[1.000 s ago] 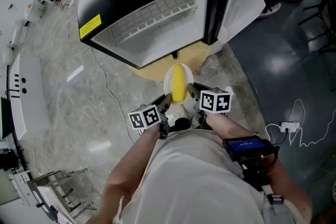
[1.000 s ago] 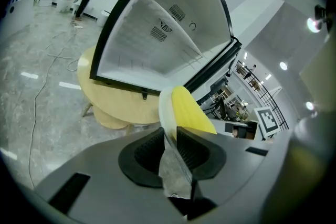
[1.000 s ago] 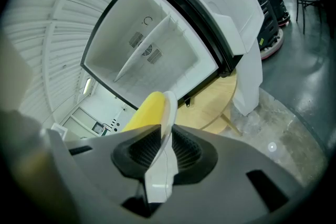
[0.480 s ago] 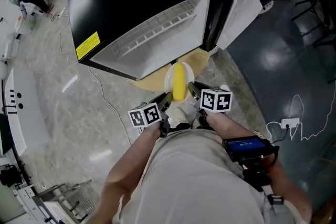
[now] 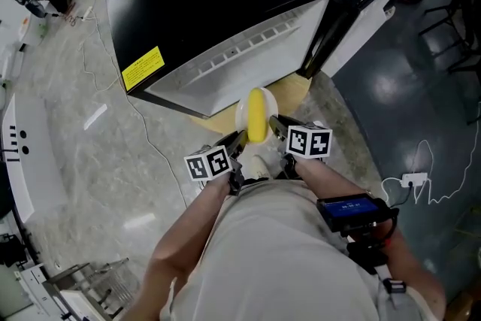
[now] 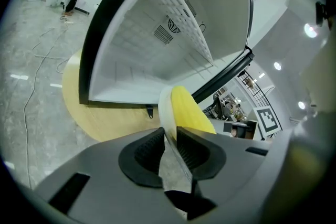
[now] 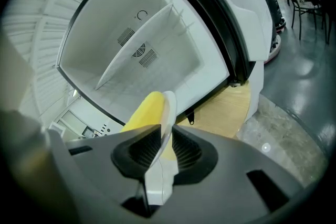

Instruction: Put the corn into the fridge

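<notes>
I grip the white plate [image 5: 241,119] by opposite rims, left claw [image 6: 169,136] and right claw [image 7: 167,136] each clamped thin, so the corn [image 5: 256,116] rides steady on it near the open fridge [image 5: 225,34].

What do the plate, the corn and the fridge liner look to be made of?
Plate: thin white rim, smooth and slightly glossy. It looks like ceramic or melamine, but the pictures don't settle which.
Corn: uniform yellow with a smooth surface and no kernels resolved. It may be a plastic replica, though that's uncertain.
Fridge liner: matte white, apparently moulded plastic, judging by the ribbed walls and vent grilles.
</notes>
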`<state>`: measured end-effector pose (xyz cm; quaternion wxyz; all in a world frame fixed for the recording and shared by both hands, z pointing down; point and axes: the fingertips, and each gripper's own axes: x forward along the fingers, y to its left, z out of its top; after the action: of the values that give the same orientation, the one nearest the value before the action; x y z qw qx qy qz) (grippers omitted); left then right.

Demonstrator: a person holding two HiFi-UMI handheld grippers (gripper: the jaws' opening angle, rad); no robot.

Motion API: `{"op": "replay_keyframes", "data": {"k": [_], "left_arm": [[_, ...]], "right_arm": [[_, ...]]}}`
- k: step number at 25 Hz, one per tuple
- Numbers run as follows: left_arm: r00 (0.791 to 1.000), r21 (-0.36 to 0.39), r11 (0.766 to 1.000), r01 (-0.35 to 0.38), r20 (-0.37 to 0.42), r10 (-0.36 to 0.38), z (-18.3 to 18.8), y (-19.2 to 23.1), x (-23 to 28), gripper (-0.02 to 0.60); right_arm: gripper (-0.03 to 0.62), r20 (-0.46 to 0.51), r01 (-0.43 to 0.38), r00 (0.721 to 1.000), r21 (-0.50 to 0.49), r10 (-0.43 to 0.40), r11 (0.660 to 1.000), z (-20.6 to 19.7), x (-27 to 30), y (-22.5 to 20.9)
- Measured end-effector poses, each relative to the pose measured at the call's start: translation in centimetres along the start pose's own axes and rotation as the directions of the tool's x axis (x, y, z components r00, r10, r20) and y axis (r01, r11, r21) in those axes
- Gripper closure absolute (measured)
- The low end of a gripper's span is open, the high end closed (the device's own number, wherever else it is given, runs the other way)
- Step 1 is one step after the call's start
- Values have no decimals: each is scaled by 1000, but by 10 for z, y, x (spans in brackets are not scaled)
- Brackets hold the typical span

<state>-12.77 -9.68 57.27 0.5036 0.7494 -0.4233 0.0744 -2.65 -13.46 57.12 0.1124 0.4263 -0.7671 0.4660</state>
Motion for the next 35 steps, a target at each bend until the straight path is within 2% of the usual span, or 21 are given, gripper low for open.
{"op": "replay_keyframes", "data": {"k": [6, 15, 26, 35], "left_arm": [[999, 6, 999, -34, 8, 34, 4, 27, -12, 502], [999, 22, 999, -38, -37, 39, -7, 43, -7, 502], [996, 27, 1000, 7, -89, -5, -20, 32, 30, 502], [993, 85, 996, 18, -117, -8, -6, 20, 62, 502]], "right_arm": [[532, -9, -38, 999, 5, 38, 999, -12, 26, 13], [531, -29, -24, 999, 22, 25, 999, -28, 38, 6], [531, -17, 49, 999, 56, -48, 997, -25, 28, -34], [531, 22, 70, 997, 86, -72, 994, -5, 27, -60]]}}
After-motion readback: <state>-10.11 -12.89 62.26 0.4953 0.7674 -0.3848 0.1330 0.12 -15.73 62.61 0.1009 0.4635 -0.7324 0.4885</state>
